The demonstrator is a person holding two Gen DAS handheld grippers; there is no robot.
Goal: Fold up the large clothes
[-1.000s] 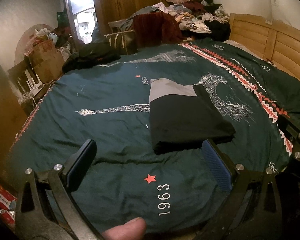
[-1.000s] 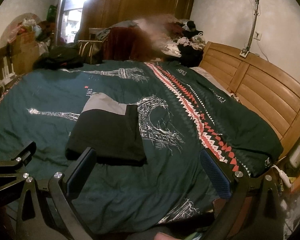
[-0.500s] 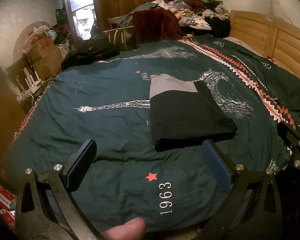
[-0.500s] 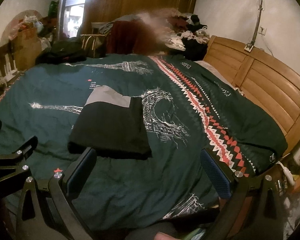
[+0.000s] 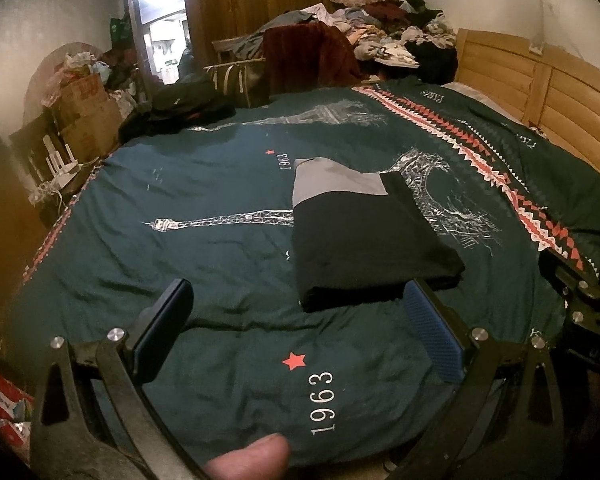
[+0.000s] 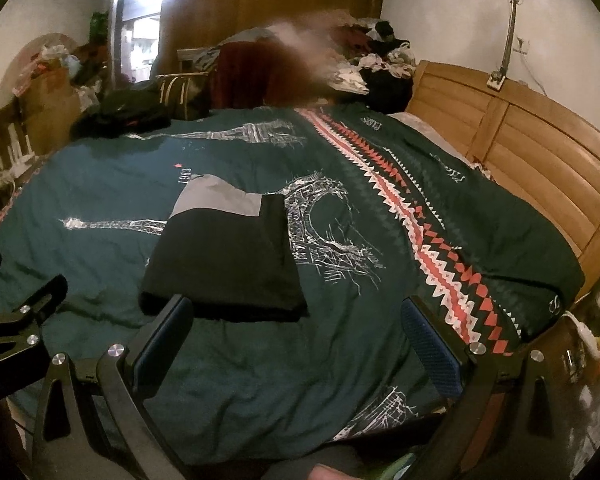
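- Folded black-grey garment [image 5: 364, 240] flat mid-bed on teal duvet [image 5: 204, 184].
- Left gripper [image 5: 300, 332], right gripper [image 6: 300, 334]: jaws wide apart, empty.
- Clothes pile [image 5: 384, 28], wooden headboard [image 5: 540, 88] beyond.

The folded garment [image 5: 364, 240] is black with a grey band. The bedspread [image 5: 204, 264] is dark teal, printed with white towers, red stars, "1963", and a red-and-white zigzag stripe. The headboard [image 6: 540, 160] is honey-coloured wood.
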